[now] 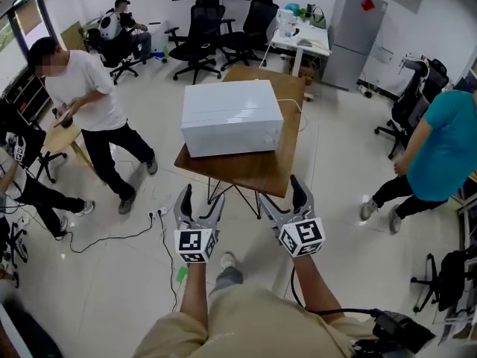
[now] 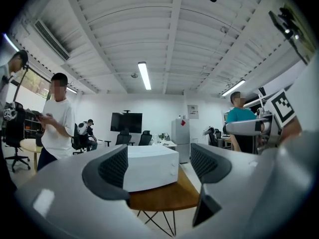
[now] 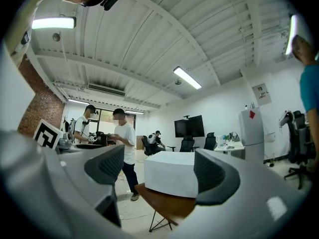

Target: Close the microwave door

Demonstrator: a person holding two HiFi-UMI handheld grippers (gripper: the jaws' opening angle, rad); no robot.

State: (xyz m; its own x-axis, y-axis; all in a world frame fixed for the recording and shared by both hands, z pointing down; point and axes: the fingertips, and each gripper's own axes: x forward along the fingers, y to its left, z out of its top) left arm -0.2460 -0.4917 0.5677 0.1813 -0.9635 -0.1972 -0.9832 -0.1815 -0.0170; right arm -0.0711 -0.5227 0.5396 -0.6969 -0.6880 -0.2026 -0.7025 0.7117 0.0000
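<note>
A white microwave (image 1: 231, 116) stands on a small wooden table (image 1: 261, 166) in the middle of the room. Its near face looks flat, and I see no door swung out from it. Both grippers hover side by side short of the table's near edge, pointing at it. My left gripper (image 1: 202, 198) is open with nothing between its jaws. My right gripper (image 1: 281, 192) is open and empty too. In the left gripper view the microwave (image 2: 149, 167) shows between the jaws, some way off. The right gripper view frames the microwave (image 3: 172, 173) the same way.
A person in a white shirt (image 1: 89, 95) stands left of the table, a person in a teal shirt (image 1: 447, 148) to its right. A power strip with a cable (image 1: 156, 213) lies on the floor. Office chairs (image 1: 197, 39), a desk and a grey fridge (image 1: 356, 36) stand behind.
</note>
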